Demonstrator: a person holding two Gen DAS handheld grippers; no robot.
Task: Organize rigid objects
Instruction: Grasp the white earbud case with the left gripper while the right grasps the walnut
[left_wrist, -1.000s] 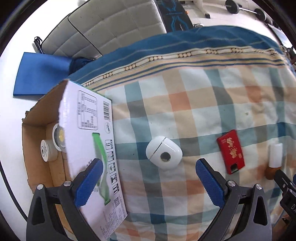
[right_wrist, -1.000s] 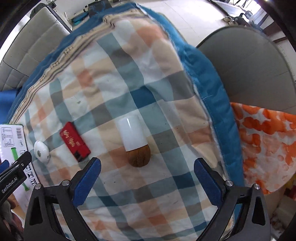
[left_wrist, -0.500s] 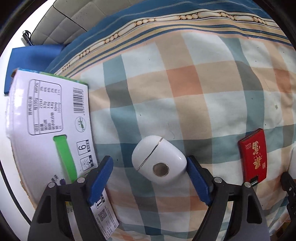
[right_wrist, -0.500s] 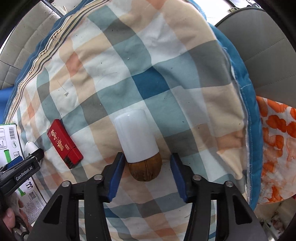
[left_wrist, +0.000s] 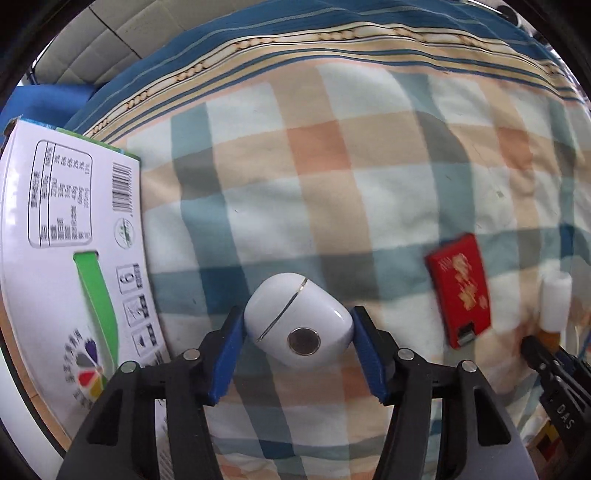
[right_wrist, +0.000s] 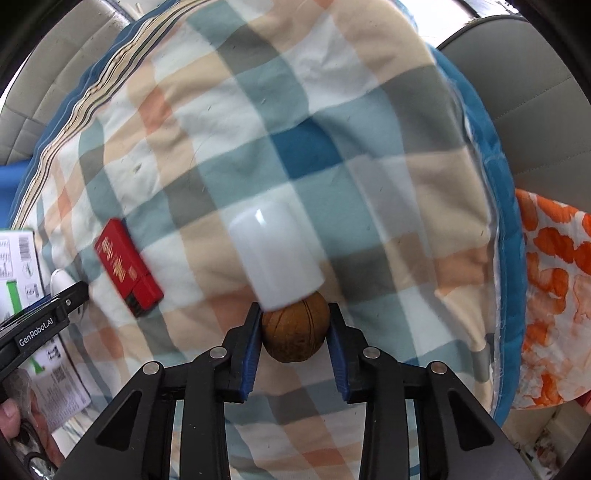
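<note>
My left gripper (left_wrist: 298, 332) is shut on a white rounded case (left_wrist: 295, 321) with a round metal disc on its front, held over the checked blanket. My right gripper (right_wrist: 293, 332) is shut on the brown wooden base (right_wrist: 295, 332) of a small lamp with a white cylindrical shade (right_wrist: 271, 254). A red flat box (left_wrist: 460, 288) with gold print lies between the two grippers; it also shows in the right wrist view (right_wrist: 125, 266). The lamp also shows at the right edge of the left wrist view (left_wrist: 554, 306).
A cardboard box with a white printed flap (left_wrist: 70, 251) stands at the left edge of the blanket. The checked blanket (right_wrist: 258, 129) covers a blue-edged cushion. Grey seat cushions (right_wrist: 535, 110) lie at the right, orange patterned cloth (right_wrist: 554, 295) beyond the edge.
Both grippers have moved forward and closed: the left onto the white case, the right onto the lamp's wooden base. Both were wide open a second ago.
</note>
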